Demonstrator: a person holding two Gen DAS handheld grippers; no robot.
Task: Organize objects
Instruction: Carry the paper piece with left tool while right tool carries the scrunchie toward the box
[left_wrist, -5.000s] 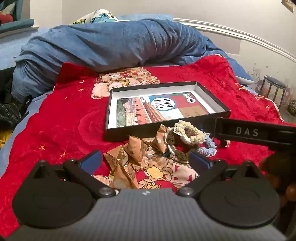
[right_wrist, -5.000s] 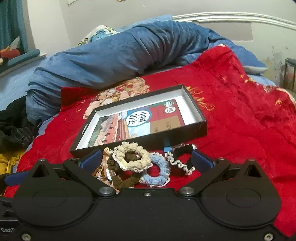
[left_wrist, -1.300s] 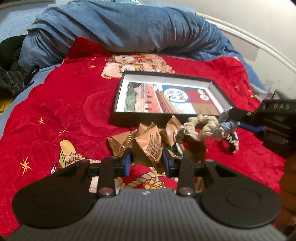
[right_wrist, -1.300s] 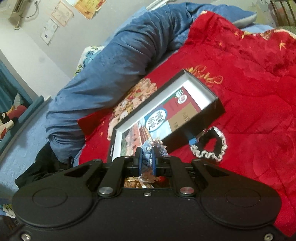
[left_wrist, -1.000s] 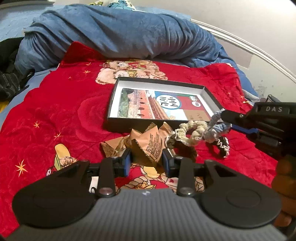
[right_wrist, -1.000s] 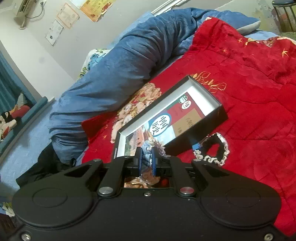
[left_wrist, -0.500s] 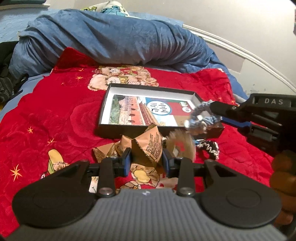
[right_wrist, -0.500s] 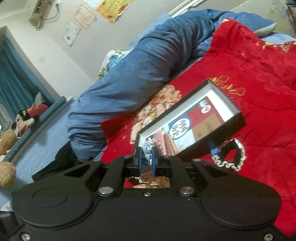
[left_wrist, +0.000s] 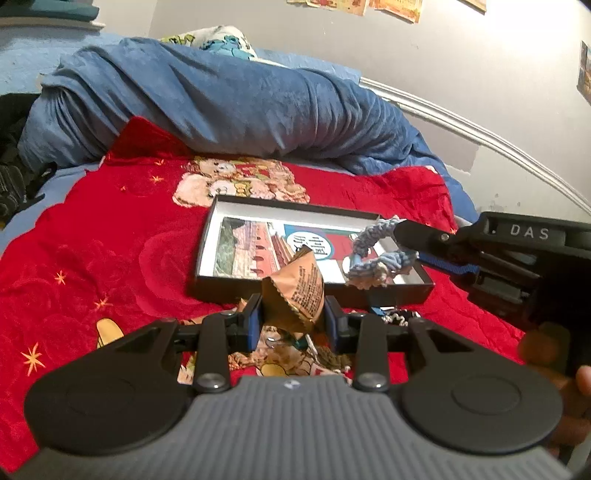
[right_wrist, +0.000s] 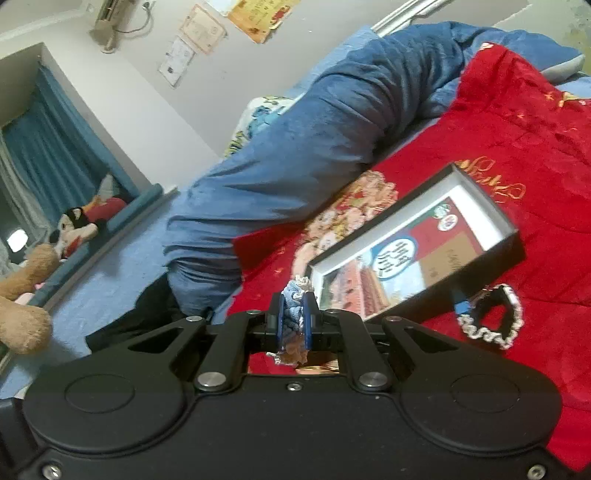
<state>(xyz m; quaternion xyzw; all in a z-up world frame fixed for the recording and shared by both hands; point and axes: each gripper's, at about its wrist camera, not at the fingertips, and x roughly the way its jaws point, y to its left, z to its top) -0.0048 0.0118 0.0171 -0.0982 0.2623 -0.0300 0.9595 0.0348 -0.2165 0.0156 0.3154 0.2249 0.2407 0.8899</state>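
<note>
Scrunchies and folded paper packets are the things being tidied into the shallow black box (left_wrist: 314, 288) lying open on the red blanket (left_wrist: 110, 240) of the bed.

From the left wrist view, the left gripper (left_wrist: 293, 321) has its jaws clamped on a brown paper packet (left_wrist: 295, 291), held upright just on the near side of the box's near wall. The box lies straight ahead of these jaws, its long side running left to right, so the packet only has to go forward and over the wall. The right gripper (left_wrist: 406, 236) comes in from the right with its jaws together on a blue scrunchie (left_wrist: 373, 258), which hangs over the right end of the box; this hand looks the nearer to letting go. More packets and scrunchies on the blanket are mostly hidden behind the left gripper's body, and I cannot count them. Only a fingertip of the person shows at the right edge.

From the right wrist view, tilted hard, the right gripper (right_wrist: 293, 325) pinches the blue scrunchie (right_wrist: 293, 314) tight between its pads. The box (right_wrist: 480, 266) sits ahead and to the right. A black scrunchie with white trim (right_wrist: 495, 317) lies on the blanket just outside the near wall. Whether the blue one already touches the box floor cannot be told.
</note>
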